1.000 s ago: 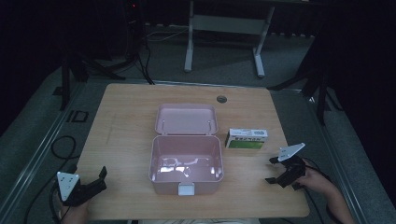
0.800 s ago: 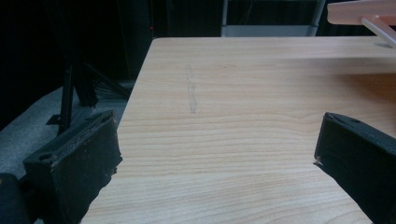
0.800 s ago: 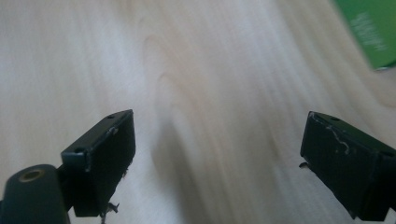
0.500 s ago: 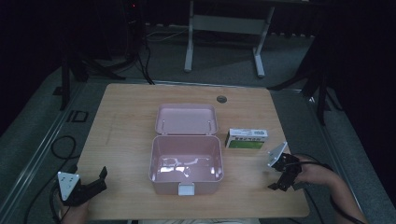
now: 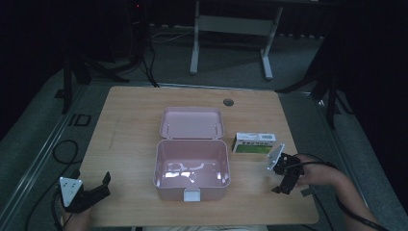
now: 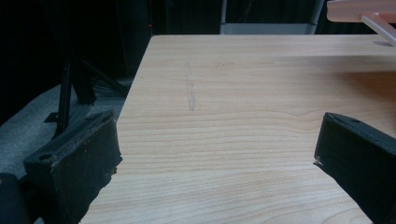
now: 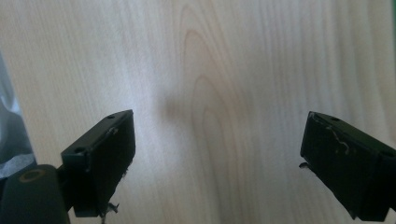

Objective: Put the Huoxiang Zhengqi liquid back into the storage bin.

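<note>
Right gripper [image 5: 283, 180] near the carton [image 5: 254, 143]

Your fingers are spread and empty on both grippers; the left gripper [image 5: 98, 188] apparently hovers over the tabletop [image 5: 130, 125] corner.

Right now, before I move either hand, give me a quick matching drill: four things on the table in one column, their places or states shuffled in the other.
1. pink box
2. green and white carton
3. left gripper
4. right gripper

A. open, at the table's near left corner
B. lid up, empty, mid-table
C. lying flat, right of the pink box
D. open, near the carton, over bare wood

Pairs: 1-B, 2-C, 3-A, 4-D
</note>
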